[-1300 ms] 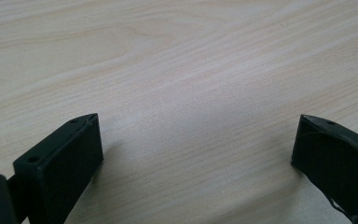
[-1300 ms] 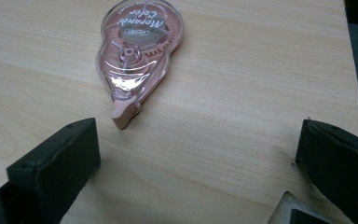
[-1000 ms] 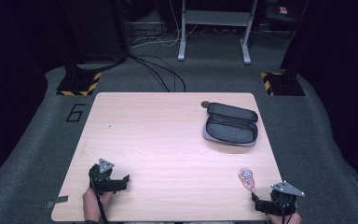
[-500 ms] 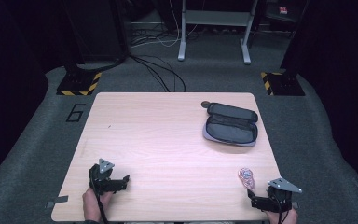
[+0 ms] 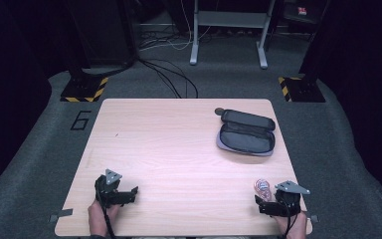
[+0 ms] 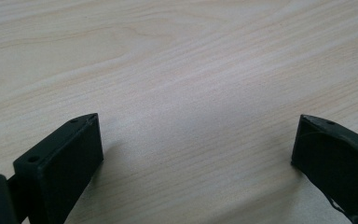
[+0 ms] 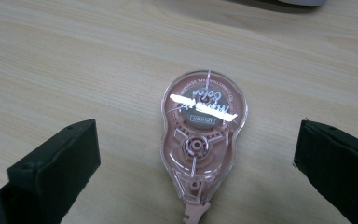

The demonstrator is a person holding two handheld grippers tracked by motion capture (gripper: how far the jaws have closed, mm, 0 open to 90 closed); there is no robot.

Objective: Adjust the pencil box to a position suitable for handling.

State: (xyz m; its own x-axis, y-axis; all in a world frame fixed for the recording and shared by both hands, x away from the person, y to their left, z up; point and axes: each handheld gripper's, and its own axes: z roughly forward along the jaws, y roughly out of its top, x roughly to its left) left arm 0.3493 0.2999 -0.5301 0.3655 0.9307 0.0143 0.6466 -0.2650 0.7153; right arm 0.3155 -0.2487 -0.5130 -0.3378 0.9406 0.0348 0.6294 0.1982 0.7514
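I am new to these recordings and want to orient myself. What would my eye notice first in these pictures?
Most striking is the pink see-through plastic correction tape dispenser, lying flat on the pale wooden table between the spread black fingers of the right gripper, untouched. Next comes the open dark fabric pencil case at the table's far right. The left gripper, also open, rests at the near left over bare wood.

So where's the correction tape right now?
The correction tape lies flat near the table's front right corner in the high view, just ahead of the right tongs; in the right gripper view it sits between the open jaws, untouched.
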